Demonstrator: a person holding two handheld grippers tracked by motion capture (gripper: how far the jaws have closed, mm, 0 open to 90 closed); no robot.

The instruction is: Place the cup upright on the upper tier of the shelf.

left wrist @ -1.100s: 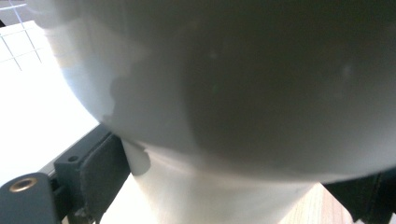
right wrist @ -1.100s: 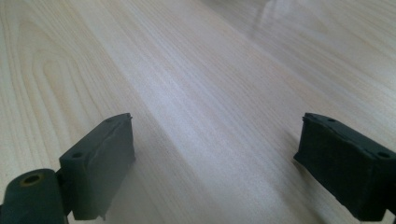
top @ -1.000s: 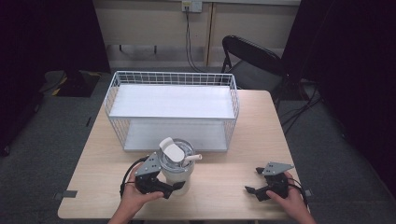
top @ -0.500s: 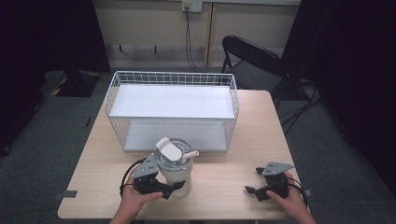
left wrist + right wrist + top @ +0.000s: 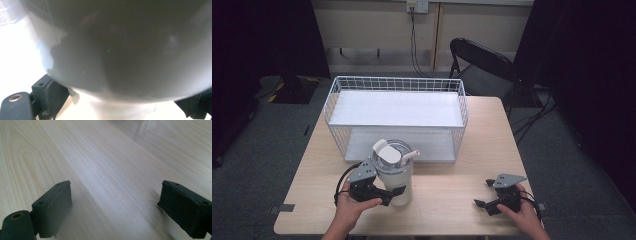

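While the left gripper (image 5: 388, 192) is clamping its black jaws on the lower body of the white tumbler (image 5: 395, 174), the pads are pressing the cup from either side, as the left gripper view is showing with the cup's rounded grey-white wall (image 5: 120, 50) bulging right up against the lens and a jaw standing at each lower corner; those jaws have just been closing, with the tumbler between them; the left hand (image 5: 354, 207) is wrapping the gripper's body from below, near the front edge of the table (image 5: 447, 197); the tumbler is standing upright on the tabletop, its long axis running vertically, its lidded top facing up; a short white straw (image 5: 410, 156) is poking from the lid and pointing toward the right of the high view, while a raised white flap is sitting at the lid's left side; the cup is standing just in front of the white wire basket (image 5: 397, 85), close to its front wall but outside it; well apart to the right, the right gripper (image 5: 484, 204) is resting low over bare wood in the right hand (image 5: 519, 215), its jaws standing wide apart with nothing between them, as the right gripper view is showing over the pale grain; beyond the table a black folding chair (image 5: 482, 65) is standing on the grey carpet.
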